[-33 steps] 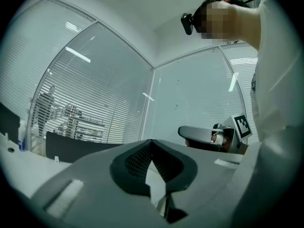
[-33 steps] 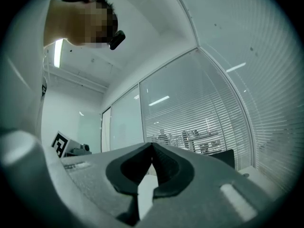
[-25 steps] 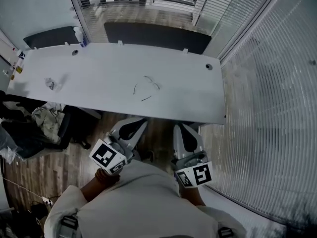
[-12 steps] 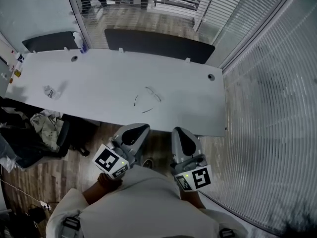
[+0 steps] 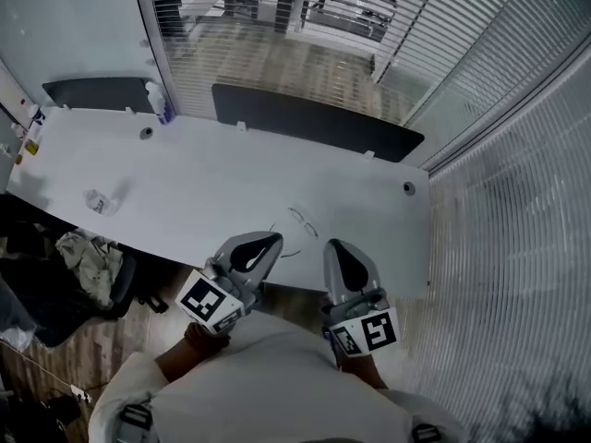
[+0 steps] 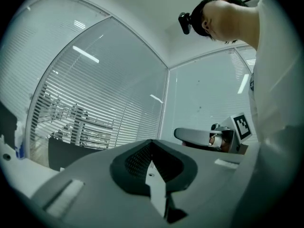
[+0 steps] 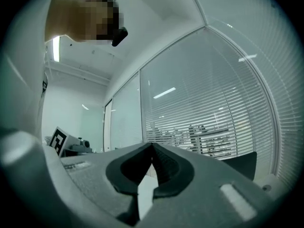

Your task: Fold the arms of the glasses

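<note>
The glasses (image 5: 297, 220), thin-framed with both arms spread, lie on the white table (image 5: 203, 187) close to its near edge. My left gripper (image 5: 271, 239) is held level just short of that edge, its tip beside the left arm of the glasses, jaws closed with nothing in them. My right gripper (image 5: 332, 245) sits a little to the right of the glasses, also shut and empty. The left gripper view shows its own jaws (image 6: 151, 141) meeting at the tip, and the right gripper view shows the same (image 7: 152, 145). Neither gripper view shows the glasses.
A small crumpled scrap (image 5: 95, 201) lies at the table's left and a bottle (image 5: 164, 111) stands at its far edge. Dark panels (image 5: 314, 123) run behind the table. A chair with clothes (image 5: 88, 252) is at the left. Blinds on glass walls enclose the far and right sides.
Both grippers have come forward together toward the table. The glasses, far ahead of the tips before, now lie just in front of them.
</note>
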`<state>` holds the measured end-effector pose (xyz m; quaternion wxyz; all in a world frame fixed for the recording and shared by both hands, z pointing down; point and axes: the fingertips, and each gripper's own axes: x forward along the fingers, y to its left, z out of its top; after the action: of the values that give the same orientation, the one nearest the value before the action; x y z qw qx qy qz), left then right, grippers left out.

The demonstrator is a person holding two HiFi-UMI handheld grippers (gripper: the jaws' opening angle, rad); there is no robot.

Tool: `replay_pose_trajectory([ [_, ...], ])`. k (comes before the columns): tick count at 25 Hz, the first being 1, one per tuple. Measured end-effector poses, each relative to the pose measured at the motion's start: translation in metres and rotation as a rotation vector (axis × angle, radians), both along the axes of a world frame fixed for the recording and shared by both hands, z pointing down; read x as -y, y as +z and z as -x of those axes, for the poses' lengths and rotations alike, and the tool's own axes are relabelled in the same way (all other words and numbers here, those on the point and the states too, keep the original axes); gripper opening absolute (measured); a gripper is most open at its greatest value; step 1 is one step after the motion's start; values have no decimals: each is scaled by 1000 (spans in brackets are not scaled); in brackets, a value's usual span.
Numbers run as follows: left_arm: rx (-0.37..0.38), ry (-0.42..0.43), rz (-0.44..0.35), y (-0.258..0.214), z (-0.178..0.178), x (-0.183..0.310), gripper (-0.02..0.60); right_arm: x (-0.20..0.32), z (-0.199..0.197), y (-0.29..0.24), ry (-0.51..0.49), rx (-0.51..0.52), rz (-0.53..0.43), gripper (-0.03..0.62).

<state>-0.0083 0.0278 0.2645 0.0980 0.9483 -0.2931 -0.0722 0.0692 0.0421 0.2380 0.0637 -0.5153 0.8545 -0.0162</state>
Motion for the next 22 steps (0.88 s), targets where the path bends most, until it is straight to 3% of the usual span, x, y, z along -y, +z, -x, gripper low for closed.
replay_pose_trajectory([
  [9,-13,52,-32,-15,-15,62,0,53,-11,4,49,-19,31,2],
  [14,-10,27,2,-12,-18,75,0,67,-29,1,61,-15,40,2],
  [22,27,-16,112,27,-4,88,0,80,-23,36,49,-18,147,1],
])
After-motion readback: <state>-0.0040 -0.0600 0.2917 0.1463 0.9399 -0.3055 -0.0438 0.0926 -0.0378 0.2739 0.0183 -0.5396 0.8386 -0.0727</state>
